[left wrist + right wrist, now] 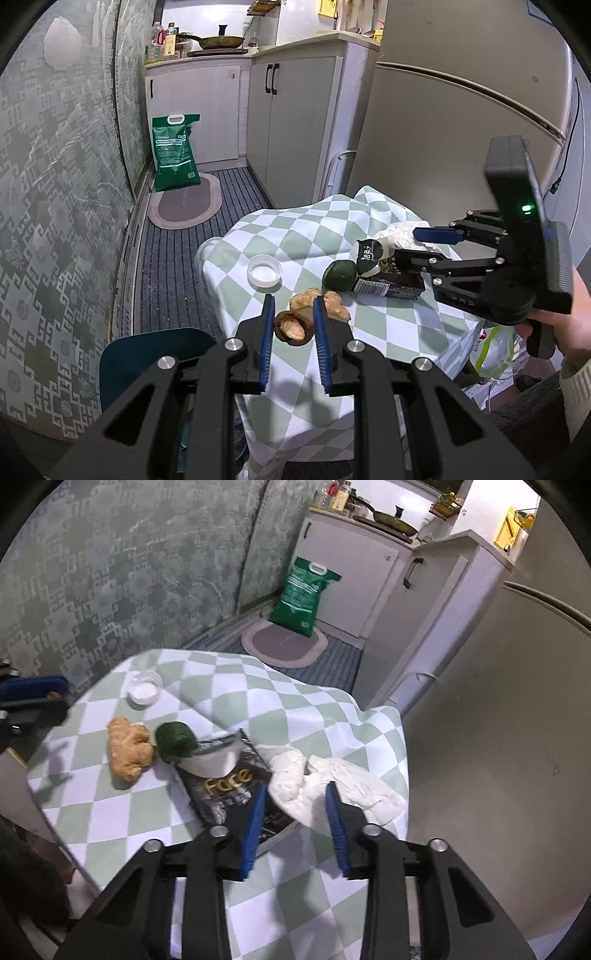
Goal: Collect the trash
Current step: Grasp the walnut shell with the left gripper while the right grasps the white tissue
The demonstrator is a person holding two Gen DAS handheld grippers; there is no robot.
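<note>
my left fingers point(293, 301) pinch a walnut shell point(291, 328), lifted clear of the checked worktop point(295, 229) for binning. my right fingers point(295, 794) straddle the crumpled tissue point(332, 786), not yet pressing.

The bench point(110, 812), under a green-and-white checked cloth point(280, 701), carries a white lid point(144, 688) far left, ginger point(129, 751), a green lump point(176, 742), a black packet point(225, 782) and crumpled white paper point(332, 786) right.
</note>
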